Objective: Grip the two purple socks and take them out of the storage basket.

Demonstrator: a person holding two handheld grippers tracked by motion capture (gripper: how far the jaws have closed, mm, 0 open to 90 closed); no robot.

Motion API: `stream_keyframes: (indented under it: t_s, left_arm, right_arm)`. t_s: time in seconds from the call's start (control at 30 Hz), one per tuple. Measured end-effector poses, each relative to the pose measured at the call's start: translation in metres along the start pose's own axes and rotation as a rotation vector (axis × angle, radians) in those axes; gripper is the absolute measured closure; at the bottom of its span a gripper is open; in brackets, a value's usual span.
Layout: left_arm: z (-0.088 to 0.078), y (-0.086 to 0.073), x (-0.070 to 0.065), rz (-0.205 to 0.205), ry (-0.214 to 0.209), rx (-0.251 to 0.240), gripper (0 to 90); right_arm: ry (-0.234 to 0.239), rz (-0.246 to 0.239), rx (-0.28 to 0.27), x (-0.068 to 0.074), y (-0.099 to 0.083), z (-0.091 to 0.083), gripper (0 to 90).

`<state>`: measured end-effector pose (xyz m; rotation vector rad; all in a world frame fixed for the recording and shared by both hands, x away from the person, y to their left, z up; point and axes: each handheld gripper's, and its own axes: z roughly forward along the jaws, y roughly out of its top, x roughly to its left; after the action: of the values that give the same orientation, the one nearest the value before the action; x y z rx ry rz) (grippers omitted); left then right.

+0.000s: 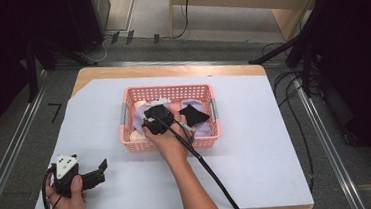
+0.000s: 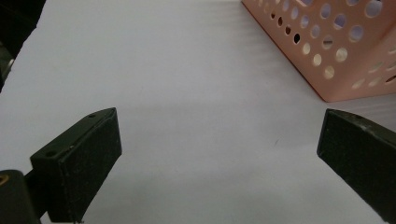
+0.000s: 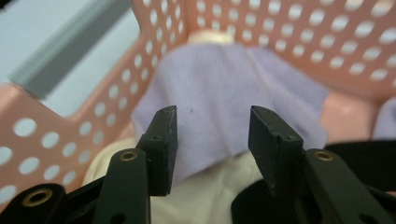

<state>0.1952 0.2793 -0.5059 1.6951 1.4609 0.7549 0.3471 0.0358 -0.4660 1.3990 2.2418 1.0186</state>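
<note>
A pink perforated basket (image 1: 166, 88) stands mid-table on the white sheet and holds several cloths. Lavender cloth (image 1: 137, 119) lies at its left, cream cloth (image 1: 137, 136) at the near-left corner, and a black cloth (image 1: 193, 115) right of centre. My right gripper (image 1: 153, 114) reaches down into the basket's left half. In the right gripper view it (image 3: 212, 140) is open, its pads apart just over the lavender cloth (image 3: 224, 88), with cream cloth (image 3: 201, 196) below. My left gripper (image 1: 102, 172) rests at the near left, open, with bare sheet between its jaws (image 2: 219, 154).
The basket's corner (image 2: 336, 51) shows up and to the right in the left gripper view. The right gripper's cable (image 1: 214, 175) trails back across the white sheet (image 1: 255, 129) beside the forearm. Dark stands and floor cables ring the table.
</note>
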Motion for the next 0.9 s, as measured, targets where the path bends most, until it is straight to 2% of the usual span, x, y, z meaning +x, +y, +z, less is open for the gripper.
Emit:
stream_keyframes:
  t_s: [0.1,0.2,0.27,0.3,0.33,0.37,0.4,0.53,0.63,0.73,0.9]
  left_arm:
    - [0.001,0.000,0.000,-0.003,0.000,0.005,0.6]
    - [0.001,0.000,0.000,-0.003,-0.001,0.007,0.6]
    - [0.001,0.000,0.000,-0.003,-0.002,0.009,0.6]
    - [0.001,0.000,0.000,-0.002,-0.004,0.009,0.6]
    - [0.001,0.000,0.000,-0.002,-0.004,0.009,0.6]
    - [0.001,0.000,0.001,-0.002,-0.006,0.011,0.6]
    - [0.001,0.000,0.001,-0.002,-0.006,0.011,0.6]
    - [0.001,0.001,0.001,-0.002,-0.007,0.013,0.6]
    - [0.001,0.001,0.001,-0.003,-0.008,0.013,0.6]
    - [0.001,0.001,0.001,-0.009,-0.015,0.015,0.6]
    - [0.000,0.000,0.002,-0.011,-0.015,0.004,0.6]
  right_arm:
    - [0.019,0.024,0.040,0.001,0.002,0.003,56.2]
    - [0.034,0.045,0.063,0.000,0.002,0.005,68.9]
    - [0.029,0.048,0.048,0.000,0.002,0.004,78.3]
    - [0.017,0.030,0.031,0.000,0.001,0.002,82.3]
    - [0.017,0.030,0.031,0.000,0.001,0.002,82.3]
    - [0.008,0.032,-0.003,-0.002,0.000,-0.002,86.9]
    - [0.008,0.032,-0.003,-0.002,0.000,-0.002,86.9]
    - [0.073,0.097,-0.132,-0.012,-0.001,-0.020,88.3]
    - [0.114,0.103,-0.222,-0.018,-0.004,-0.033,88.4]
    - [0.100,0.071,-0.284,-0.022,-0.008,-0.041,88.4]
    - [0.068,0.050,-0.373,-0.031,-0.014,-0.054,88.4]
